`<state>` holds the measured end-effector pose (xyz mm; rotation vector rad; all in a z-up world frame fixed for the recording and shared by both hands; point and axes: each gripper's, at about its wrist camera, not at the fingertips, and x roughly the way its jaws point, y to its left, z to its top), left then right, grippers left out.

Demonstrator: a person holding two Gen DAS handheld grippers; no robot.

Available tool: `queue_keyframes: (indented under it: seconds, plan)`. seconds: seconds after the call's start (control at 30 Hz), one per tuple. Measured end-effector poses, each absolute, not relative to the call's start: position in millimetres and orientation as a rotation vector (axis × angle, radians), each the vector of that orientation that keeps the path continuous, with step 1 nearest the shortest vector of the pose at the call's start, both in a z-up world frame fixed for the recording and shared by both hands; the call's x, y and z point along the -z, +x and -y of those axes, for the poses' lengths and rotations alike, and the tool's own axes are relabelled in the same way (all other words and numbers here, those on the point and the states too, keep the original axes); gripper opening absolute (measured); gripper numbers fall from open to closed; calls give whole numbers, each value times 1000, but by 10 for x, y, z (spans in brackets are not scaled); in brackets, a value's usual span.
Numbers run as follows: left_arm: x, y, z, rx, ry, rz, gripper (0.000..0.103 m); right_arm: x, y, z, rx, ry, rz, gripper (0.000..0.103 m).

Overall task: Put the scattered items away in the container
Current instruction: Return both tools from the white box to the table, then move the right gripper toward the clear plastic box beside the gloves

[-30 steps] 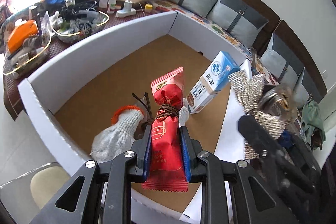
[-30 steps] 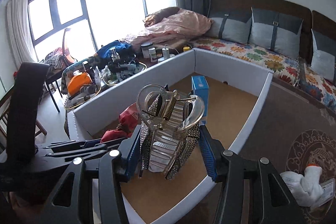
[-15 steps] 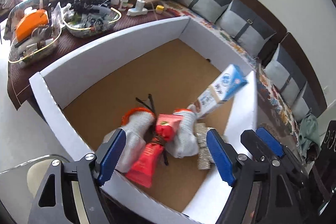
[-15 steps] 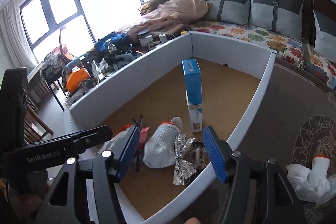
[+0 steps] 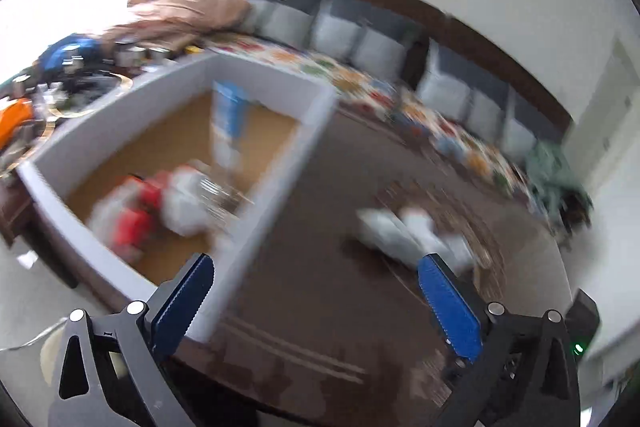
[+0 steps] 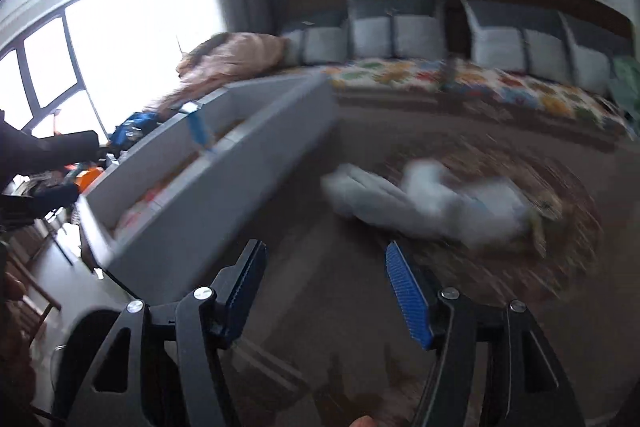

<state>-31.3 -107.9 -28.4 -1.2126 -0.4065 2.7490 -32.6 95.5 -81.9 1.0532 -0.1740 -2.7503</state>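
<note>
Both views are motion-blurred. The white-walled container [image 5: 280, 187] with a brown floor holds a red snack packet [image 5: 132, 223], white gloves [image 5: 184, 203], a silvery hair clip [image 5: 220, 193] and an upright blue carton [image 5: 228, 119]. My left gripper [image 5: 316, 287] is open and empty, over the dark table beside the container's near wall. A white glove bundle [image 5: 412, 231] lies on the table ahead of it. My right gripper [image 6: 326, 281] is open and empty, with the same white bundle [image 6: 428, 203] ahead and the container [image 6: 224, 187] to its left.
A sofa [image 6: 440, 39] with grey cushions and a floral cover runs along the far wall. Cluttered trays [image 5: 60, 95] stand beyond the container on the left. A round patterned mat [image 6: 560, 211] lies under the white bundle.
Both grippers opened and dropped their loads into the container: the left the red packet, the right the silvery clip. Both have since swung right, toward the white bundle on the table.
</note>
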Motion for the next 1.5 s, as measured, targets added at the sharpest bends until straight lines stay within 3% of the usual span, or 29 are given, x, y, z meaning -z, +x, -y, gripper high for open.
queue_keyframes:
  seconds: [0.2,0.37,0.93,1.2,1.5]
  plan:
    - [974,-368,100,-2543,-1357,193,103,1158,-47,-1768,2895,1235,237,64]
    - [1269,-421,-235,-2516,-1386,74,103,1329,54,-2179,2953,1324,335,64]
    - [1585,-369,-93,-2496,-1480,119,103,1486,100,-2239,3002,1410,375,64]
    - [1653,-327,-329,-2519,-1525,-156,103,1523,94,-2056,3054,1480,214,64]
    - [1641,-361,-350,-2518,-1621,-131,103,1504,173,-2146,3040,1430,339,64]
